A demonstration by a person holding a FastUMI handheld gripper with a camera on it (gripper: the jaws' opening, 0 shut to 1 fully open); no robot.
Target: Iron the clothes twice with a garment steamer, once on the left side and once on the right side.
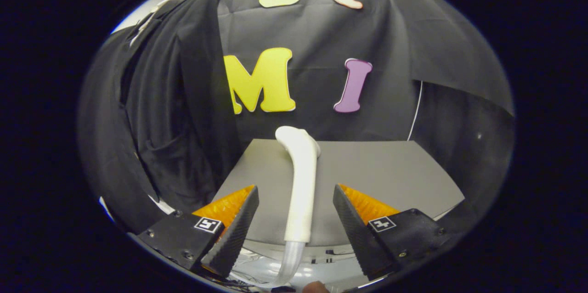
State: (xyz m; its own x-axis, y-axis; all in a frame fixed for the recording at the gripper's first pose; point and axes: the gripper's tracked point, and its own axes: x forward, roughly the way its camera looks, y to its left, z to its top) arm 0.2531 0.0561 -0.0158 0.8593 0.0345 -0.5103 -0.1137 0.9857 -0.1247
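The white garment steamer point(302, 183) lies on the grey table point(390, 173), its head pointing toward the booth wall and its clear hose point(289, 265) trailing off the near edge. The gripper point(295, 192) hangs spread wide with one finger on either side of the steamer's handle, neither touching it. A dark garment point(174, 114) hangs left of the steamer, just beside the table's left edge.

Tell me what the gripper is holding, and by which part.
Nothing. The gripper is open; the steamer's handle lies on the table between its fingers, touching neither.
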